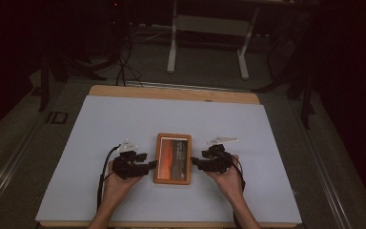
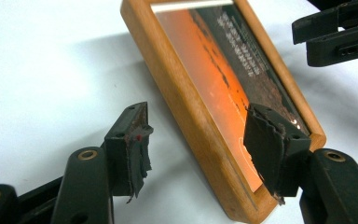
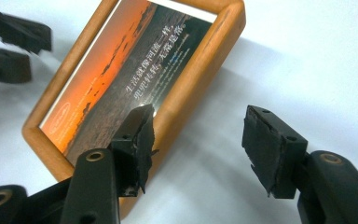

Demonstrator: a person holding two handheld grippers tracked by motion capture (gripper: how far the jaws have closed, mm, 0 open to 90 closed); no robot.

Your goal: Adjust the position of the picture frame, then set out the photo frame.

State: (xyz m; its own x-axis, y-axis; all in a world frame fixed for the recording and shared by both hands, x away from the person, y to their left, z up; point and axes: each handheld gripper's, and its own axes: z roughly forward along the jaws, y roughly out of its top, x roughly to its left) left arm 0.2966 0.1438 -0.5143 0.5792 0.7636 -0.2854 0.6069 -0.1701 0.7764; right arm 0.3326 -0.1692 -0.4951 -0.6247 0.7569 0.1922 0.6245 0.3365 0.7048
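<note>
left gripper point(image 1: 148, 165) – jaws wide, astride the frame's left edge, not pressing | right gripper point(image 1: 196, 162) – jaws wide, beside its right edge | picture frame point(image 1: 172, 158) – wooden, flat on white table point(image 1: 124, 119) between grippers; orange sunset photo, white Chinese lettering

Warm honey-brown on the rectangular wooden picture frame point(image 1: 172, 159), with a paler amber grain along its rounded edge. Inside it, the glossy sunset print point(image 3: 121, 79) glows orange along one long side and darkens to a brownish black along the other, crossed by lines of small white characters, with a thin white oval logo at one corner. The flat pale blue-white table cover point(image 1: 124, 124) runs plain, no pattern, and a strip of light tan wooden tabletop point(image 1: 171, 92) shows along its far edge. Matt black on the left gripper point(image 2: 196, 140), its worn pad carrying a tiny red speck. Matt black too on the right gripper point(image 3: 200, 140), brass-coloured rivets at the joints.
</note>
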